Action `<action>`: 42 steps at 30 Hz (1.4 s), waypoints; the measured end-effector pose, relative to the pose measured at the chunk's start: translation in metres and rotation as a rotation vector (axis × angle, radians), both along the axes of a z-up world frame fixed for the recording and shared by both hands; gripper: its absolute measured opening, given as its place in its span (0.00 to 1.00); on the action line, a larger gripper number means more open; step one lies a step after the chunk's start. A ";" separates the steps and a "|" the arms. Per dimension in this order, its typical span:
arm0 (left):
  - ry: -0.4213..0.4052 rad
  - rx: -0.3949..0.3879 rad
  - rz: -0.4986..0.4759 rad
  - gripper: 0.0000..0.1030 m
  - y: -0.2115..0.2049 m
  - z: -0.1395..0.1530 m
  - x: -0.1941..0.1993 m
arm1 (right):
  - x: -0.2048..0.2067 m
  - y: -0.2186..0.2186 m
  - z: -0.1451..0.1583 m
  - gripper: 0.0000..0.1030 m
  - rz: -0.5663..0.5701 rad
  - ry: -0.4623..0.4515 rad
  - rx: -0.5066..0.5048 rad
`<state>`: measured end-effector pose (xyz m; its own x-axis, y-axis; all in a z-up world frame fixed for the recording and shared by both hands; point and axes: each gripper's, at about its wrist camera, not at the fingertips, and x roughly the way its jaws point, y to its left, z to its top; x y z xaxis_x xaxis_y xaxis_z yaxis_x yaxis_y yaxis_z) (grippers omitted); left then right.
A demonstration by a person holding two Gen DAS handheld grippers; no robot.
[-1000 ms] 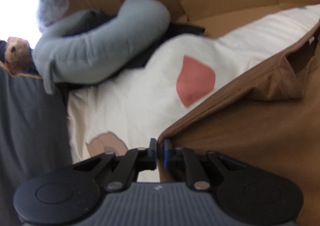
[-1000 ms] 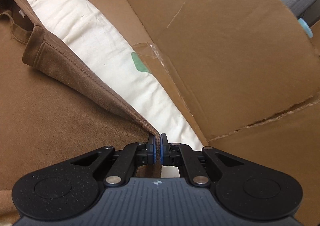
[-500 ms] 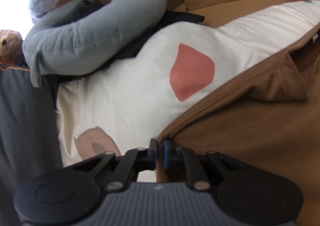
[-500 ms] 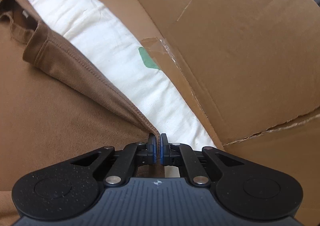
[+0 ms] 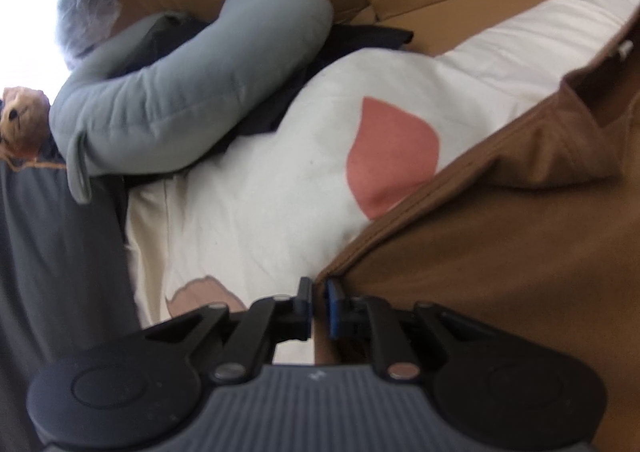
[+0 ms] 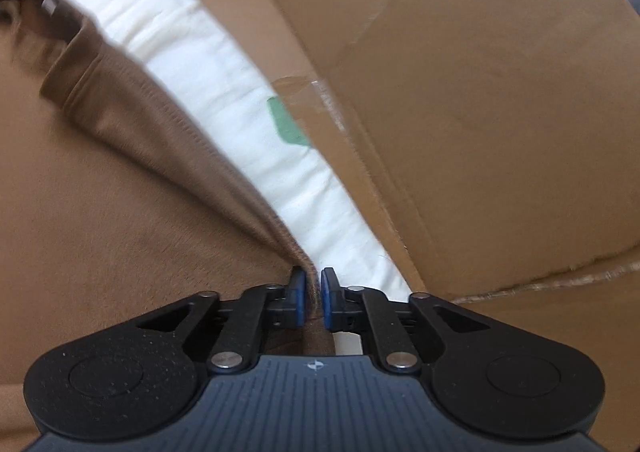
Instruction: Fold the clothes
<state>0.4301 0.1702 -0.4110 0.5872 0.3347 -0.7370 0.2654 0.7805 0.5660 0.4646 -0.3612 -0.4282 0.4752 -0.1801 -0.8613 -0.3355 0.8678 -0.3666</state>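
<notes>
1. The left claw [image 5: 318,302] was opening; the brown garment's [image 5: 500,252] corner sat in the gap, its pads no longer pressing it.
2. The right claw [image 6: 313,298] was opening too, with the garment's hem [image 6: 200,155] between its parted pads.
3. The garment spread right of the left claw and left of the right claw.
4. Ahead of both lay a white sheet [image 5: 280,171] on cardboard [image 6: 480,111].
5. A grey pillow [image 5: 180,99] lay ahead-left of the left claw.

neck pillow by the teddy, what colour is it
Pale grey-green, plain with no pattern. The neck pillow shows best in the left wrist view.
</notes>
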 end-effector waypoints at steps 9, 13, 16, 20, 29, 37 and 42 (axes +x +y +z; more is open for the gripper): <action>-0.093 -0.172 -0.118 0.41 -0.010 0.046 -0.016 | -0.015 -0.004 0.055 0.35 0.064 -0.133 0.197; -0.043 -0.171 -0.192 0.41 -0.031 0.040 -0.014 | -0.014 0.017 0.057 0.35 0.093 -0.126 0.254; -0.011 -0.142 -0.252 0.41 -0.049 0.031 -0.014 | -0.007 0.038 0.051 0.39 0.142 -0.107 0.256; 0.005 -0.140 -0.280 0.41 -0.062 0.023 -0.010 | -0.005 0.053 0.044 0.48 0.166 -0.090 0.271; 0.059 -0.112 -0.367 0.41 -0.078 0.011 0.004 | 0.007 0.074 0.030 0.48 0.215 -0.058 0.279; 0.145 -0.142 -0.418 0.38 -0.083 -0.009 0.021 | 0.025 0.082 0.021 0.48 0.260 -0.038 0.299; 0.176 -0.147 -0.454 0.36 -0.086 -0.020 0.027 | 0.037 0.086 0.014 0.48 0.313 -0.009 0.307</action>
<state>0.4570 0.0837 -0.4307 0.5120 -0.0400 -0.8581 0.6779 0.6322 0.3751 0.5017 -0.2749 -0.4145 0.4741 0.2376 -0.8478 -0.5977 0.7939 -0.1118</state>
